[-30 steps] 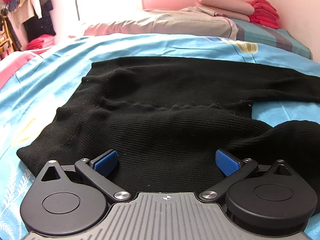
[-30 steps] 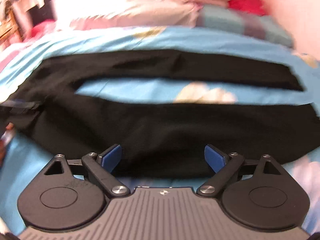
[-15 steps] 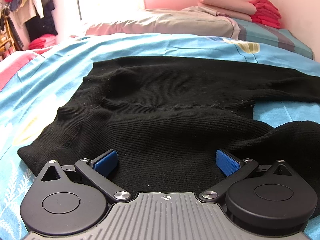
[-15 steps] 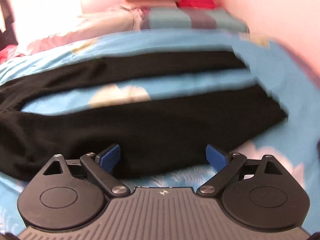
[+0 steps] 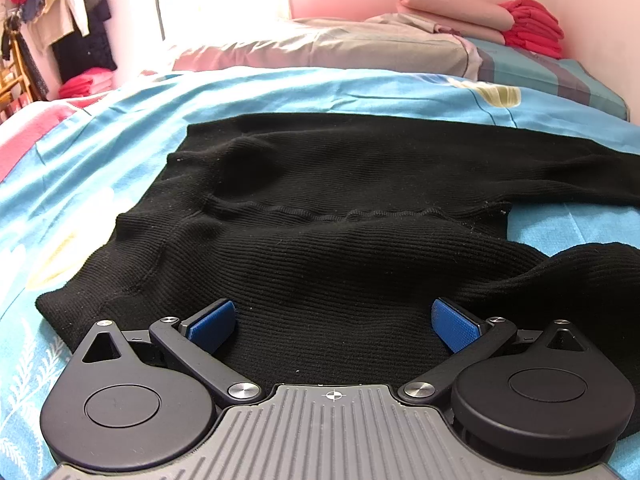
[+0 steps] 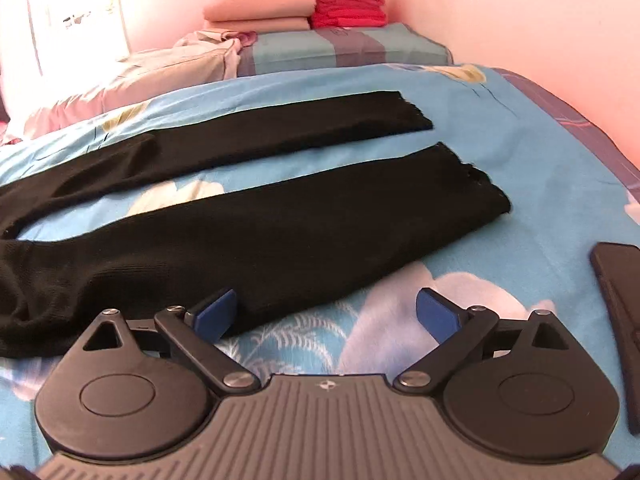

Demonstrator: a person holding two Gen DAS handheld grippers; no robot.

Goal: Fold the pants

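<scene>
Your left gripper (image 5: 334,320) hangs low over the pants (image 5: 340,208) spread on the bed (image 5: 100,152), jaws wide, empty. Your right gripper (image 6: 326,314), equally wide and empty, sees the leg ends (image 6: 476,184) and a dark flat thing (image 6: 620,300) beside them.

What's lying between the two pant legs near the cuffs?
Only bare blue bedsheet between the far leg and near leg, seen in the right wrist view.

Black ribbed pants (image 5: 340,216) on a light-blue, white-flowered bedsheet (image 6: 520,152).
</scene>
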